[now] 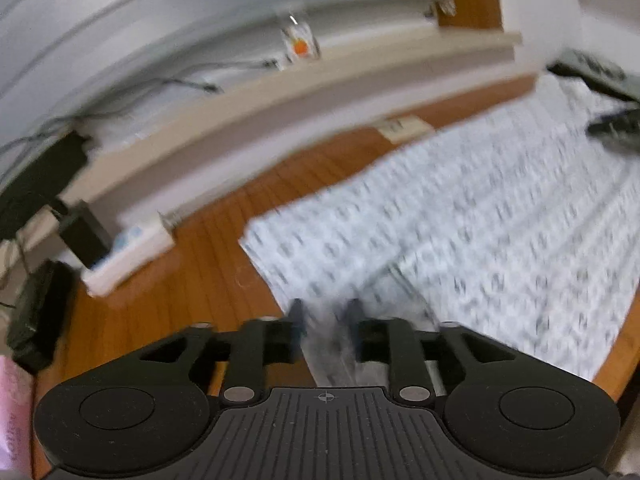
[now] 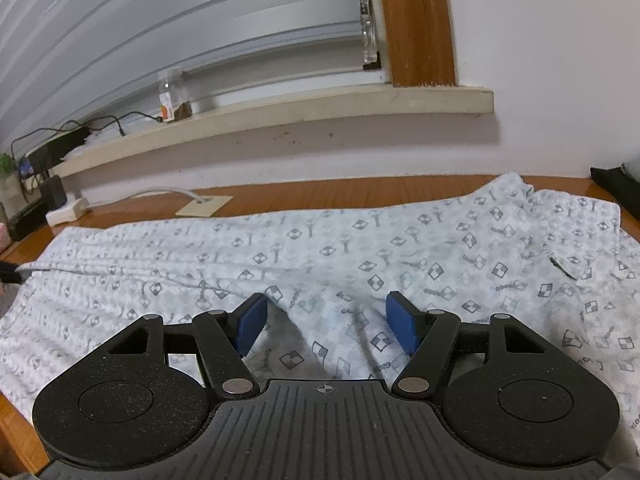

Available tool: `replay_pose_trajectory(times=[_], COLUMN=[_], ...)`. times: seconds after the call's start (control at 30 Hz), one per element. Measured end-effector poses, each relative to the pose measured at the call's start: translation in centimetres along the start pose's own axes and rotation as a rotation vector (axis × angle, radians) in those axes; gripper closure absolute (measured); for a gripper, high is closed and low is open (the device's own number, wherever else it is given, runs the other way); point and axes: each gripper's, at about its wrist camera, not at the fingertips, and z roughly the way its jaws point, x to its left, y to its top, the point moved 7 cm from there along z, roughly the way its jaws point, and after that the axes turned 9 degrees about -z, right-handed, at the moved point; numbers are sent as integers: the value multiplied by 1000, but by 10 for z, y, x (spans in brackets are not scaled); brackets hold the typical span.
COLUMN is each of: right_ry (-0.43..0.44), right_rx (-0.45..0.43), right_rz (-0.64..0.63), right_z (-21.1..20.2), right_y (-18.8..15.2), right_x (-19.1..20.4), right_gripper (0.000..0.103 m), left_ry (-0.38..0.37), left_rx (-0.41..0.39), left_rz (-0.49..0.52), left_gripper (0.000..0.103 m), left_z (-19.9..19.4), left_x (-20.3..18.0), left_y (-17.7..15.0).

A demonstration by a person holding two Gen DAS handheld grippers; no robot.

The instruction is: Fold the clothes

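Wooden tabletop (image 2: 340, 190) bore limp, light patterned cloth (image 2: 320, 248), best pinched at an edge: left gripper (image 1: 325, 320) nipped its hem, right gripper (image 2: 326, 320) gaped.

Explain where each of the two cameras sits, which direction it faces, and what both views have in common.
Left wrist: sits on the left gripper, looking along the patterned garment toward the windowsill; its fingers pinch the cloth. Blurred.
Right wrist: sits on the right gripper, low over the garment's middle, facing the wall and windowsill; its blue-padded fingers are spread open.
Shared: garment, wooden table, windowsill, bottle.
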Motion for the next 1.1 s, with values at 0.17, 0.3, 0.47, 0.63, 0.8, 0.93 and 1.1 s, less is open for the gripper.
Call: replay_pose_trajectory(times=[0.17,0.3,0.47,0.63,0.8,0.93,1.1], right_ry=[-47,-90,-263,-280,-290,-241,-195], right_rx=[-68,-123,-142,-69,-6,33,-35], right_rz=[-21,-33,-75,4,-3,28,65], right_z=[-42,-79,-131,-135,-129,-124,-147], right_y=[-5,-10,-26,-50,-66,-75,-54], right_x=[-12,-27,-75,-114,-116,-115,-110], right_gripper=[37,35,31,31,31,73,91], left_ry=[-72,-149,-254,-276,-249,-256,-245], left_rx=[-82,-121,-128,-107,-91,-72,-67], left_rz=[-58,-87,-139,-126,-71,-89,-101], left_gripper=[26,24,22,22,21,21,20], left_z=[6,31,64,85,97,101,102], left_x=[-30,-69,-109,-132,-137,-133,-132], left_y=[34,60,77,71,57,54,55])
